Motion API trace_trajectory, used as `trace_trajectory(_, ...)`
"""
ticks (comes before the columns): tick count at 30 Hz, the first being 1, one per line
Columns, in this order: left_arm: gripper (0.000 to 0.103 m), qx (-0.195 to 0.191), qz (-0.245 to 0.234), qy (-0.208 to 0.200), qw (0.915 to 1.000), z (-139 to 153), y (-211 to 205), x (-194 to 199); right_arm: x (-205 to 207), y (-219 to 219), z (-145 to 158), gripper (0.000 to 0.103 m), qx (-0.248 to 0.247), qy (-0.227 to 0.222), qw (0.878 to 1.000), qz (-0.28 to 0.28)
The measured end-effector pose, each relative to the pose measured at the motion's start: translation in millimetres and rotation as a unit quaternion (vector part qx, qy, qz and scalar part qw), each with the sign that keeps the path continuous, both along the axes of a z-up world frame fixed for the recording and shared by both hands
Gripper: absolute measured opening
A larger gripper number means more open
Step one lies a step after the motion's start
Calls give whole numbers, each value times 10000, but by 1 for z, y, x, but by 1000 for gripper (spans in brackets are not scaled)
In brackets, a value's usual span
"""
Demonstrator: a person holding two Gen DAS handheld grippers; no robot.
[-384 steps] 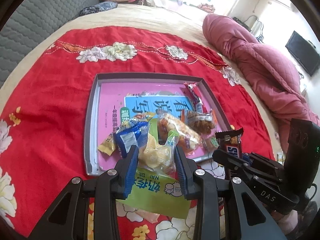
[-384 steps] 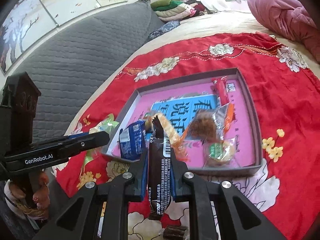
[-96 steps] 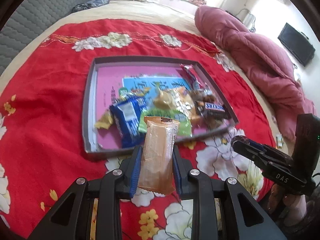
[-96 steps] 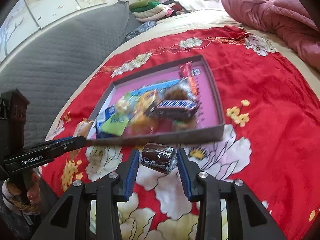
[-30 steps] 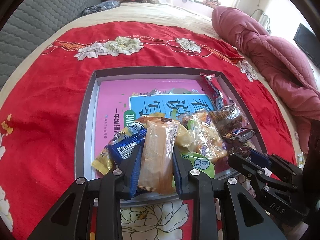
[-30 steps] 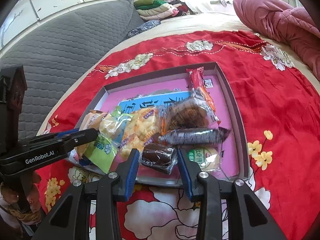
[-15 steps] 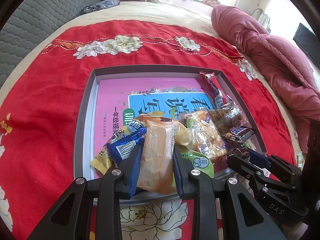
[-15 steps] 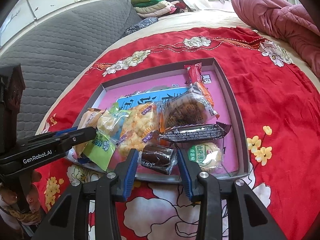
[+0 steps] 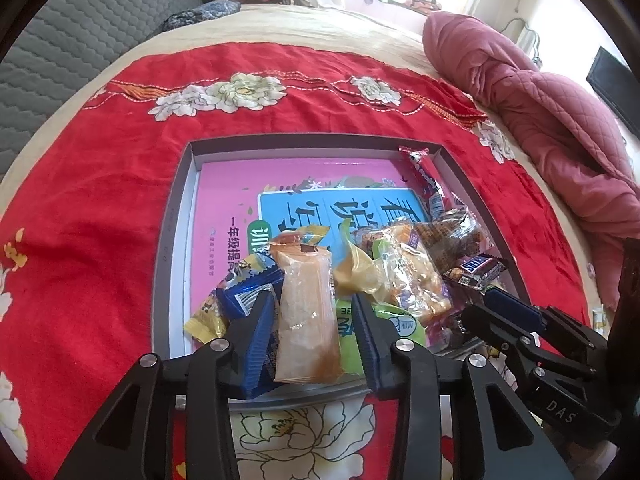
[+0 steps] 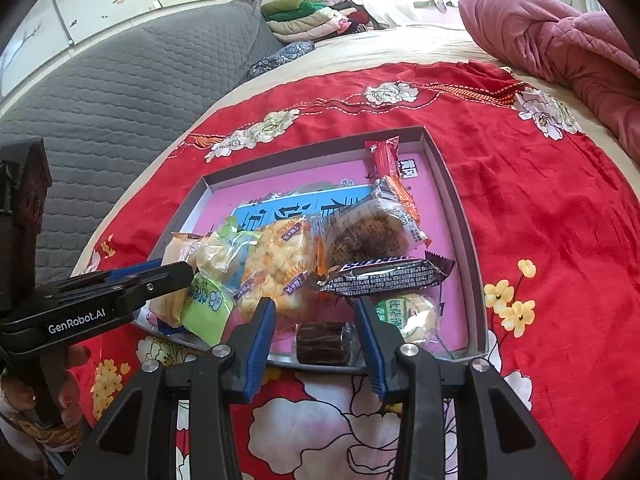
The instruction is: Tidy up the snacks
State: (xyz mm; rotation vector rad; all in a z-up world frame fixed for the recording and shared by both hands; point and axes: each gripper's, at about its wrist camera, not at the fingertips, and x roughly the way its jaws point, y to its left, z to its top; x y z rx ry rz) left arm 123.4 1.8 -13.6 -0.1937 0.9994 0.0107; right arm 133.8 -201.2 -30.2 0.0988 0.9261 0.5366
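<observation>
Both grippers have just let go: the left gripper (image 9: 314, 312) now stands wide around the orange cake packet (image 9: 306, 312), the right gripper (image 10: 316, 320) wide around the brown cake (image 10: 325, 342). Both snacks rest at the near edge of the tray (image 10: 460, 216) on the bed, so these two look delivered.

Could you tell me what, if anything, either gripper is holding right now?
Nothing is held: the left gripper stands open around the orange packet, the right gripper open around the brown cake.

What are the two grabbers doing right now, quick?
Left gripper: open, the orange snack packet lies loose between its fingers.
Right gripper: open, the small brown chocolate cake sits in the tray between its fingers.
</observation>
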Motion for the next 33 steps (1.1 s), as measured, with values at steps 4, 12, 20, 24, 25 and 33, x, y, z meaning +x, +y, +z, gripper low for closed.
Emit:
trace_trajectory(4, 44, 32, 7, -23, 10000, 2, 0, -1, 0, -1, 2, 41, 17, -22, 10000, -12)
trace_trajectory(12, 55, 60, 38, -122, 9999, 14, 1, -5, 0, -2, 7, 50, 51, -114, 9999, -33)
trace_trajectory(20, 57, 94, 41, -181, 9998, 27, 1, -12, -1, -5, 12, 60, 38, -224, 9997, -131)
trace_trajectory(24, 61, 113, 7, -184, 9998, 30, -1, -18, -1, -7, 15, 61, 28, -286, 9994, -178)
trace_trajectory(25, 62, 136, 12, -189, 9997, 31, -1, -19, -1, -8, 15, 61, 23, -302, 9994, -191)
trace_trajectory(33, 70, 217, 24, -187, 9996, 36, -4, -26, -3, -10, 22, 75, -50, -517, 9983, -252)
